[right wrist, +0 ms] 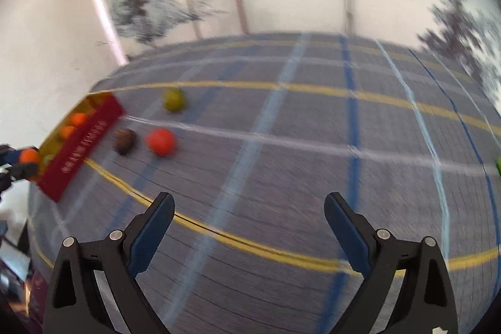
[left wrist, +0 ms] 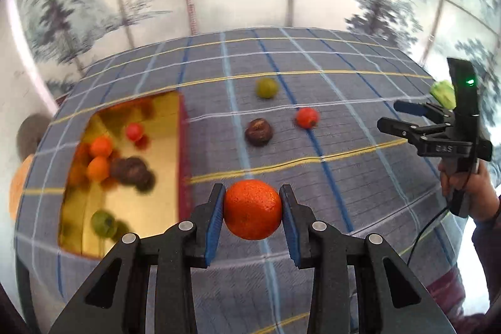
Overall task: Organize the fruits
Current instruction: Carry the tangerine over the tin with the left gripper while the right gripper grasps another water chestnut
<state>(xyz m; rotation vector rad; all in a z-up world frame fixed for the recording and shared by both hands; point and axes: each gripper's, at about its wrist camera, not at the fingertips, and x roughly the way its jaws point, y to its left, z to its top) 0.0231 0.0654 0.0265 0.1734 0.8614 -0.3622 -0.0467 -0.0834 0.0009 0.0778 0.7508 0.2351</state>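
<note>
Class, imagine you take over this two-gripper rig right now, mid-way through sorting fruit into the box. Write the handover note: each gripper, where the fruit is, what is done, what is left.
Left gripper: shut on an orange, held above the checked tablecloth, just right of the box.
Right gripper: open, holding nothing, over bare cloth.
Gold-lined red box: already holds several fruits, among them oranges, a small red one, dark brown ones and a green one.
Still loose on the cloth: a green fruit, a red fruit, a brown fruit, and a pale green one behind the right gripper.
Left to do: drop the orange in the box, then collect those four.
</note>
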